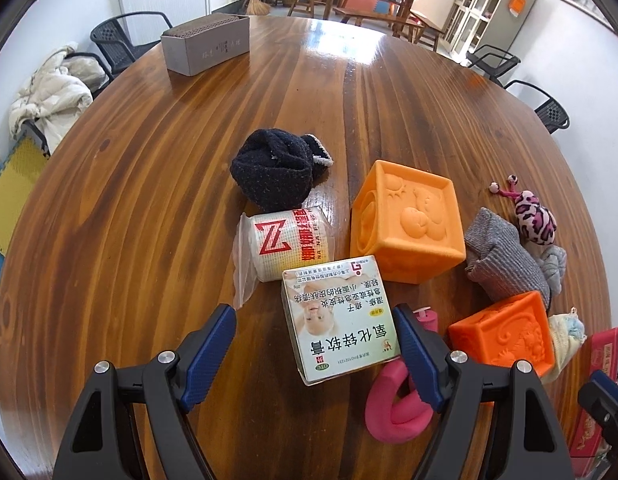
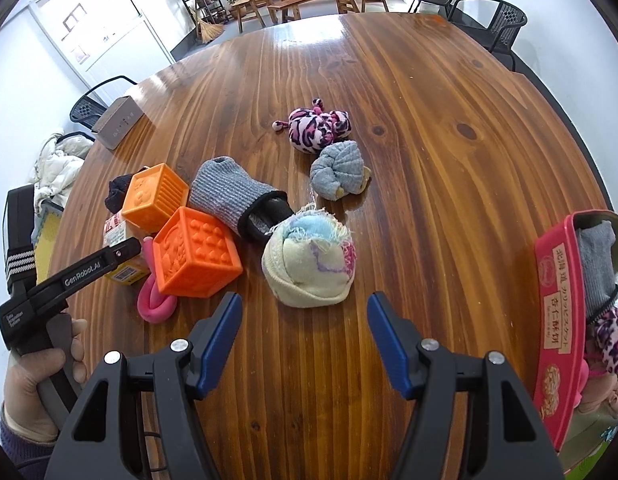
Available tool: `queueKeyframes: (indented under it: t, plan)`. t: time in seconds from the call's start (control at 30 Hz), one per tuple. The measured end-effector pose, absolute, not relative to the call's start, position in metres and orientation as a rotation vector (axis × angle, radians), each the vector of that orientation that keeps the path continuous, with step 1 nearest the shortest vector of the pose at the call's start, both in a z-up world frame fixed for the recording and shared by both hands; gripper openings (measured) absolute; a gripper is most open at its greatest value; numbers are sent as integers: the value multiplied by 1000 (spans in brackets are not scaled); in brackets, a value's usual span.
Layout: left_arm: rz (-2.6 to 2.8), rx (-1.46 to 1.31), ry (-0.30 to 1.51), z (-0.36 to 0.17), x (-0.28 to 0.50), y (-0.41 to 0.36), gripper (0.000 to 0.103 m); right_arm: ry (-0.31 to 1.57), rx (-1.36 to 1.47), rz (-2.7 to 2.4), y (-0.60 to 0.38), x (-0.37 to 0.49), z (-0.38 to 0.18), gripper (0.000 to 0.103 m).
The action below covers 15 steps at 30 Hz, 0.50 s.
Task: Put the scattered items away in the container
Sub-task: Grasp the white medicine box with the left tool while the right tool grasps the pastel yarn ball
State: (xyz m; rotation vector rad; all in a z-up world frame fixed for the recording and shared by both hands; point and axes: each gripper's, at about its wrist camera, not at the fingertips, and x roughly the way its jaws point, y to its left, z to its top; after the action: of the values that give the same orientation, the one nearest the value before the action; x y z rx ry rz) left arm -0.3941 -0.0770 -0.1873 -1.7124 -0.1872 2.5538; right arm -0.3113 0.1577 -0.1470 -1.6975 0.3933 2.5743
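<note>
My left gripper (image 1: 313, 312) is open and points down over a white medicine box (image 1: 341, 320), which lies between its blue pads. The right pad is close to the box's edge and the left pad stands apart from it. Around the box lie a bandage roll (image 1: 285, 244), a pink foam ring (image 1: 393, 404), two orange cubes (image 1: 409, 224) and a dark sock ball (image 1: 273, 172). My right gripper (image 2: 305, 300) is open with nothing in it, just short of a cream sock ball (image 2: 309, 264). The red tin (image 2: 557, 320) at the right edge holds socks and a leopard-print toy.
A grey sock (image 2: 237, 196), a blue-grey sock ball (image 2: 341, 170) and a leopard plush snail (image 2: 317, 128) lie further out on the wooden table (image 2: 429, 140). A grey box (image 1: 205, 46) stands at the far left. Black chairs (image 1: 121, 40) ring the table. A person's hand (image 2: 33, 380) holds the left gripper.
</note>
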Motion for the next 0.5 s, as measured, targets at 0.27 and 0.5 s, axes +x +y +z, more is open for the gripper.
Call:
queueKeyframes:
  t: [0.27, 0.5]
  plan:
    - [2536, -1730, -215, -195, -398, -87, 81, 406, -1722, 2548, 159, -331, -163, 69]
    - [2535, -1736, -231, -201, -398, -94, 74, 395, -1730, 2526, 159, -346, -180, 69]
